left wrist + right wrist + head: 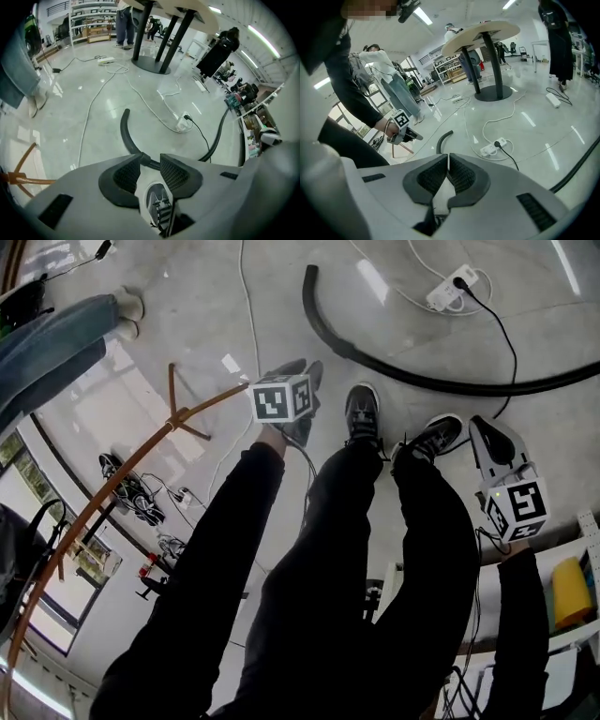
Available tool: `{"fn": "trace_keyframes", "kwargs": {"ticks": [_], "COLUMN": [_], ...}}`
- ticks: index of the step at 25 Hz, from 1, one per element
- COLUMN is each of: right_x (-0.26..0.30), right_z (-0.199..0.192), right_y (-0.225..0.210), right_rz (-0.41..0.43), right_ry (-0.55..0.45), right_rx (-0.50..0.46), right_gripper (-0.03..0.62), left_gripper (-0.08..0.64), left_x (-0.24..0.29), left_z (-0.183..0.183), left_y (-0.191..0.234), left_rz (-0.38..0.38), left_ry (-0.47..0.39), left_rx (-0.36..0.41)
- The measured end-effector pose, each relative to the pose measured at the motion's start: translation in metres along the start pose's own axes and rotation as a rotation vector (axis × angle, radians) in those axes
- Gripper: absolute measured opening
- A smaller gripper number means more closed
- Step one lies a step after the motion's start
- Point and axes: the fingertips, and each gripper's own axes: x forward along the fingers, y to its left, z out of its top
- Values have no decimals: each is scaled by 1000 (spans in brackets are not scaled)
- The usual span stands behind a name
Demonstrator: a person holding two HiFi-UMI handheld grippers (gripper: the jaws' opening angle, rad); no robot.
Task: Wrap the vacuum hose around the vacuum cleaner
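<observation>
The black vacuum hose [394,371] lies in a long arc on the grey floor, its open end [310,276] at the top. My left gripper [302,367] hangs above the floor near that arc, jaws shut and empty; in its own view [150,161] the hose [125,133] curves just beyond the tips. Low at the right, beside my shoe [439,435], my right gripper [487,425] is also shut with nothing in it. The right gripper view [448,157] shows the hose end [443,137] and the left gripper [410,134]. I cannot make out the vacuum cleaner's body.
A white power strip [448,287] with a black plug lies past the hose, with white cables [246,306] trailing over the floor. A curved orange-brown frame [122,474] stands at the left. Another person's legs [56,343] are at the upper left. A round pedestal table [485,61] stands further off.
</observation>
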Motion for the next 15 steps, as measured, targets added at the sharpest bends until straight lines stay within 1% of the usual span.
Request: {"fn": "trace_keyframes", "kwargs": {"ticks": [4, 9, 10, 12, 14, 15], "right_x": [21, 36, 39, 43, 47, 49], "right_z": [-18, -22, -22, -25, -29, -31], "right_y": [-38, -80, -87, -100, -112, -116], "right_rz": [-27, -59, -62, -66, -70, -69], "right_ry": [-10, -67, -82, -106, -117, -119], "right_rx": [-21, -10, -7, 3, 21, 29], "right_gripper": [23, 23, 23, 23, 23, 23], "left_gripper": [135, 141, 157, 212, 272, 282], "left_x": [60, 117, 128, 151, 171, 180], "left_z": [-5, -3, -6, -10, -13, -13], "left_y": [22, 49, 52, 58, 66, 69], "left_rz": [8, 48, 51, 51, 53, 51], "left_ry": [20, 15, 18, 25, 22, 17], "left_rx": [-51, -134, -145, -180, -230, -254]}}
